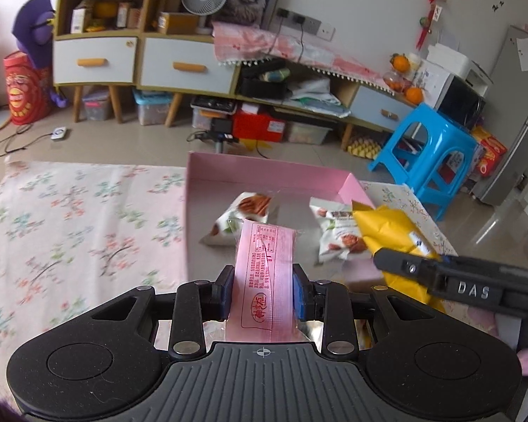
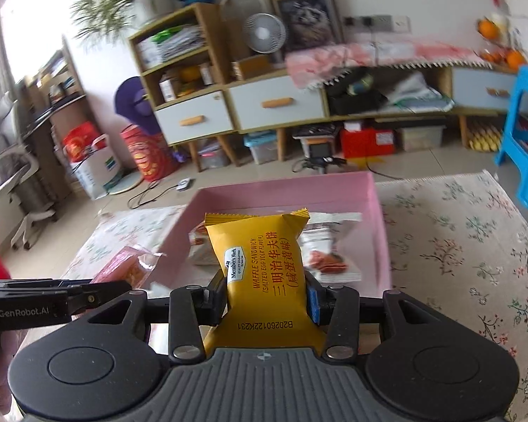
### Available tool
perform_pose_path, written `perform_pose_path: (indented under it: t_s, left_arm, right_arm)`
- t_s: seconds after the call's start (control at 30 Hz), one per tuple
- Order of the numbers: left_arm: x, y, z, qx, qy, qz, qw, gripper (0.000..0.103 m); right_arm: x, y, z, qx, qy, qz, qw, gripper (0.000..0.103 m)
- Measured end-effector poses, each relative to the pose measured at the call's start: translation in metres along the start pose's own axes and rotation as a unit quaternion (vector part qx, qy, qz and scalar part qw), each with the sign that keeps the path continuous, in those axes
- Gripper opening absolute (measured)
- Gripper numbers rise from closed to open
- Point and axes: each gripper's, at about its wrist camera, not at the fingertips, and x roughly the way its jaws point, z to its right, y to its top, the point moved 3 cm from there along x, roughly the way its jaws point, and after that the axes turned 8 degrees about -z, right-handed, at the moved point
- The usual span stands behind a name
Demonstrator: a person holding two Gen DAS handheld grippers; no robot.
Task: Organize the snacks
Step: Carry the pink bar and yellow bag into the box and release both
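We see the left gripper (image 1: 264,281) clamping a pink snack wrapper (image 1: 265,260), the right gripper (image 2: 265,293) clamping a yellow waffle packet (image 2: 260,263); at 12 o'clock, a pink cardboard tray (image 2: 285,190) holds two white nut packets (image 1: 237,218).

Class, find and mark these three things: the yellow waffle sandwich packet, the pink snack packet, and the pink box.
yellow waffle sandwich packet (image 2: 260,267), right wrist view, printed front face.
pink snack packet (image 1: 265,263), left wrist view, printed middle.
pink box (image 2: 285,190), right wrist view, far inner wall.
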Motion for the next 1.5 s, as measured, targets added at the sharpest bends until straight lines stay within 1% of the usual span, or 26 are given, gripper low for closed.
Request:
perform_pose_path:
  t_s: [0.13,0.23,0.37,0.47,0.57,0.67,0.77,0.93,1.1,1.17,1.27,1.3,1.33,1.37,1.4,1.43,1.5]
  left_arm:
    - [0.024,0.02,0.004,-0.004,-0.004,-0.034,0.9994,0.03]
    - [0.043,0.03,0.005,-0.018,-0.003,-0.06,0.998,0.03]
    - [0.062,0.04,0.007,-0.018,0.012,-0.071,0.9972,0.029]
    - [0.072,0.047,0.01,-0.013,0.021,-0.07,0.9972,0.03]
    - [0.084,0.049,0.013,-0.003,0.039,-0.072,0.9966,0.029]
    - [0.096,0.05,0.014,0.006,0.052,-0.071,0.9961,0.029]
    - [0.108,0.049,0.011,0.004,0.063,-0.071,0.9955,0.029]
    - [0.116,0.051,0.009,0.001,0.061,-0.049,0.9969,0.03]
    - [0.119,0.051,0.015,0.012,0.073,-0.031,0.9967,0.03]
    - [0.119,0.05,0.015,0.015,0.075,-0.027,0.9967,0.033]
    - [0.117,0.048,0.014,0.01,0.071,-0.024,0.9971,0.034]
    - [0.116,0.047,0.014,0.009,0.071,-0.022,0.9972,0.035]
    - [0.114,0.046,0.013,0.01,0.071,-0.019,0.9973,0.039]
    - [0.111,0.045,0.013,0.011,0.07,-0.015,0.9974,0.045]
    - [0.109,0.044,0.012,0.012,0.068,-0.011,0.9976,0.048]
    - [0.106,0.043,0.012,0.012,0.064,-0.007,0.9978,0.051]
    - [0.1,0.042,0.011,0.014,0.057,-0.002,0.9983,0.054]
  right_arm:
    - [0.008,0.006,0.011,0.018,0.015,-0.016,1.0,0.033]
    - [0.014,0.009,0.016,0.026,0.03,-0.032,0.999,0.033]
    - [0.028,0.012,0.023,0.025,0.027,-0.051,0.998,0.033]
    - [0.039,0.012,0.025,0.019,0.02,-0.063,0.998,0.033]
    - [0.046,0.016,0.024,0.004,0.013,-0.061,0.998,0.033]
    - [0.05,0.019,0.021,-0.021,-0.003,-0.052,0.998,0.033]
    - [0.056,0.023,0.021,-0.039,-0.018,-0.043,0.998,0.033]
    - [0.062,0.028,0.027,-0.045,-0.037,-0.025,0.998,0.033]
    - [0.065,0.031,0.036,-0.038,-0.055,-0.01,0.998,0.033]
    - [0.066,0.031,0.039,-0.035,-0.058,-0.011,0.998,0.033]
    - [0.064,0.032,0.041,-0.032,-0.057,-0.01,0.998,0.038]
    - [0.063,0.033,0.041,-0.029,-0.055,-0.008,0.998,0.044]
    - [0.061,0.034,0.04,-0.025,-0.054,-0.006,0.998,0.048]
    - [0.06,0.035,0.04,-0.021,-0.053,-0.003,0.998,0.053]
    - [0.058,0.035,0.04,-0.017,-0.051,0.001,0.999,0.057]
    - [0.057,0.036,0.039,-0.015,-0.05,0.002,0.999,0.059]
    - [0.055,0.035,0.036,-0.015,-0.047,0.002,0.999,0.065]
